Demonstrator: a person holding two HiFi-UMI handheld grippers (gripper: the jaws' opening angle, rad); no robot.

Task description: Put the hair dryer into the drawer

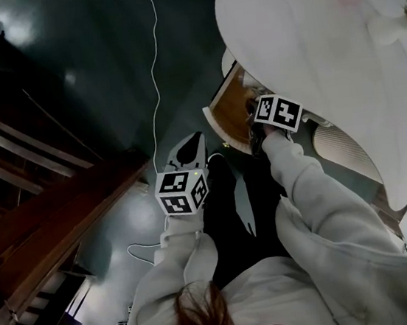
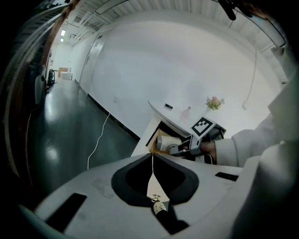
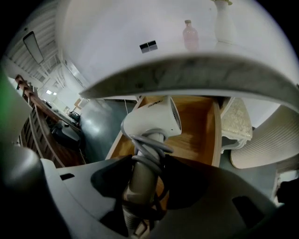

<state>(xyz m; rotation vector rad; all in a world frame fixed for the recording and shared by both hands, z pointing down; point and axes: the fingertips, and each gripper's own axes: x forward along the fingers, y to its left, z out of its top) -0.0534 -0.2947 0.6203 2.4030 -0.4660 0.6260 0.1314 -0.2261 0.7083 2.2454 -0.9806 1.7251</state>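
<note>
Under the white table [image 1: 299, 41], the head view has the right claw [image 1: 254, 125] reaching down over the open wooden drawer [image 1: 228, 110]. The left claw [image 1: 187, 151] is apart from it, above the dark floor [image 1: 88, 76].

In the left gripper view, that claw's jaws meet at the tips, empty.

In the right gripper view, the right claw is clamped on the cord-wound handle of the hair dryer [image 3: 154, 116], whose head is above the drawer's bottom.

The hair dryer [image 3: 153, 117], white head and grey handle wound with its grey cord, hangs head-down over the drawer [image 3: 198, 140], wooden-bottomed and pulled open beneath the desk [image 3: 187, 70].
</note>
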